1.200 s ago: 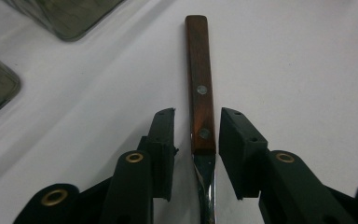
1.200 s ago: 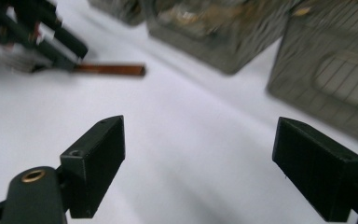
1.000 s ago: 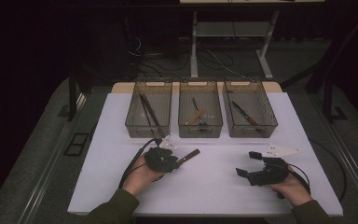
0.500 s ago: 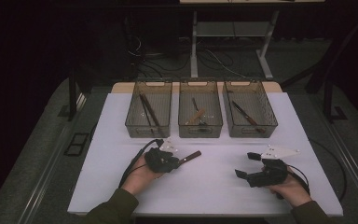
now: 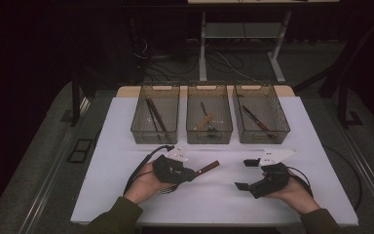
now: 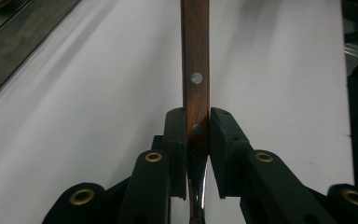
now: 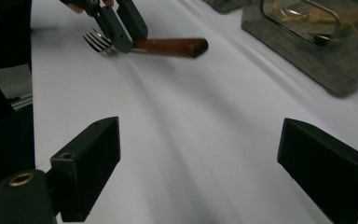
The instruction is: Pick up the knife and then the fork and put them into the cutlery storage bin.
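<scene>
left gripper point(image 6: 197, 135) clamped on fork point(image 6: 195, 60) handle, long axis pointing toward right gripper point(image 5: 247, 174), jaws apart, empty.

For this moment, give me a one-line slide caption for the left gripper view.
Left hand-held gripper clamps a wooden-handled fork by its handle above the white table.

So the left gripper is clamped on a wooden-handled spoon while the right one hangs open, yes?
Not a spoon: the right gripper view shows tines, so the left gripper is clamped on a wooden-handled fork. The right gripper is open, as you said.
</scene>
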Demonstrator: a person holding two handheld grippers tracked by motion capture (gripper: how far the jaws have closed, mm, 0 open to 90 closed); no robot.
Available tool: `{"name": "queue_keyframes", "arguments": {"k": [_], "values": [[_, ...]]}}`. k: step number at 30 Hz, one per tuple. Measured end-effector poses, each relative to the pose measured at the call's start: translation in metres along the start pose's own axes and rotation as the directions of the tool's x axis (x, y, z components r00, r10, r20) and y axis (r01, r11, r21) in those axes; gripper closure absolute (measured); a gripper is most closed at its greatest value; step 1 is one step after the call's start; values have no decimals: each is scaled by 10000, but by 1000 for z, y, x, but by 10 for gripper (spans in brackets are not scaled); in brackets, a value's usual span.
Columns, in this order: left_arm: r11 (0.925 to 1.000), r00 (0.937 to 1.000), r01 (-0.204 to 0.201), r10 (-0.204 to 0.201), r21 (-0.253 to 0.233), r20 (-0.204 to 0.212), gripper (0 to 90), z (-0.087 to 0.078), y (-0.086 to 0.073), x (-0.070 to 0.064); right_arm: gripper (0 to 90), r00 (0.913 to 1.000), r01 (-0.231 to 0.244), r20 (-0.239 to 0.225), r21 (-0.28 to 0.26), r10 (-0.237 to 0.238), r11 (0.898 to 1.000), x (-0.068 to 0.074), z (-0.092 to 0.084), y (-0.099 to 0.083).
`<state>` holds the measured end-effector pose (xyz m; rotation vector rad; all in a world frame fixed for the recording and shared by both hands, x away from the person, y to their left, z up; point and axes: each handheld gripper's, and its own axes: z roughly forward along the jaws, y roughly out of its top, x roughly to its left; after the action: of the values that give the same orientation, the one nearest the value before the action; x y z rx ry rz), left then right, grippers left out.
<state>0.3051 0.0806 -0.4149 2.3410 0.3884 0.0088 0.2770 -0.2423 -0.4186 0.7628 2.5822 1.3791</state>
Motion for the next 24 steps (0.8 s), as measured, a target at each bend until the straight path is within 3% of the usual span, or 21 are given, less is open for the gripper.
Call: {"name": "queue_keyframes", "arguments": {"k": [4, 6, 11, 17, 19, 24], "values": [[9992, 9985, -397, 396, 38, 370, 777, 3, 6, -6, 127, 9985, 380, -408, 169, -373, 9991, 3, 9, 11], [9967, 9953, -805, 797, 126, 544, 777, 5, 11, -10, 127, 9964, 540, -674, 251, -522, 9982, 5, 13, 16], [9880, 9852, -1494, 1454, 391, 911, 777, 8, 26, -22, 145, 9831, 1021, -1570, 422, -943, 9939, 10, 25, 29], [9811, 9762, -1845, 1761, 578, 1268, 777, 15, 39, -28, 350, 9594, 1672, -2461, 1034, -1377, 9805, 16, 37, 36], [9747, 9697, -2142, 2043, 638, 1343, 777, 16, 42, -27, 453, 9464, 2123, -2735, 1263, -1717, 9690, 16, 40, 36], [9727, 9641, -2244, 2129, 584, 1588, 777, 18, 44, -29, 602, 9379, 2259, -2997, 1459, -1746, 9632, 17, 43, 35]]}}
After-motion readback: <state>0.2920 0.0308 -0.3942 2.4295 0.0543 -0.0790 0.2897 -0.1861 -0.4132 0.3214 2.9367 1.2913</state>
